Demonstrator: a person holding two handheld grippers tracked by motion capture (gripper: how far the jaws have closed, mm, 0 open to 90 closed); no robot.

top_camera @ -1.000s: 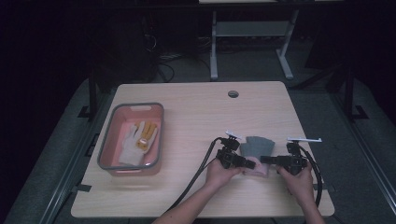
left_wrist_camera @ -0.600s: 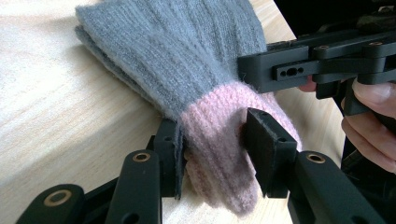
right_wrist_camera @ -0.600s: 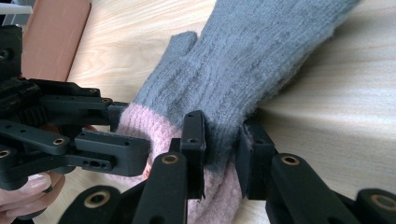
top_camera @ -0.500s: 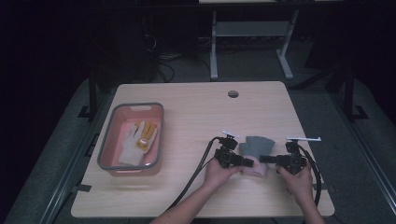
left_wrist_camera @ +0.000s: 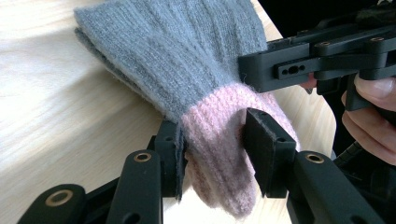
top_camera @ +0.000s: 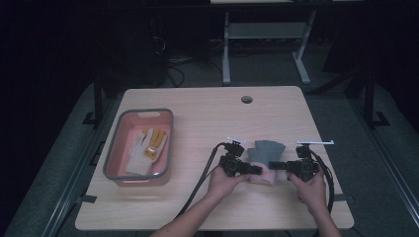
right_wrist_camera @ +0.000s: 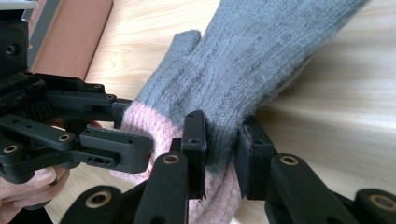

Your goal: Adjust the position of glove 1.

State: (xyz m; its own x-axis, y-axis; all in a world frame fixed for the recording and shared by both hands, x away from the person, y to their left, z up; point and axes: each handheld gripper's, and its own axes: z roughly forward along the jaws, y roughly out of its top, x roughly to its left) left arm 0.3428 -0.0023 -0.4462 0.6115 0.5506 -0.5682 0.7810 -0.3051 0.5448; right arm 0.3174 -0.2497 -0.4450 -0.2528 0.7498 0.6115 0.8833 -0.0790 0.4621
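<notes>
Gloves first: my left gripper (left_wrist_camera: 212, 163) and right gripper (right_wrist_camera: 222, 154) have both just been closing and now each pinches the pink cuff of the grey knit glove (top_camera: 266, 154), one from either side. The glove sits near the front of the bench (top_camera: 207, 113), between my hands, cuff toward me and its long axis running away from me, fingers pointing at the far edge. Farther off to my left, well apart, the pink tub (top_camera: 117, 159) holds a white glove (top_camera: 134, 157) and a yellow-orange glove (top_camera: 156, 142) lying together.
</notes>
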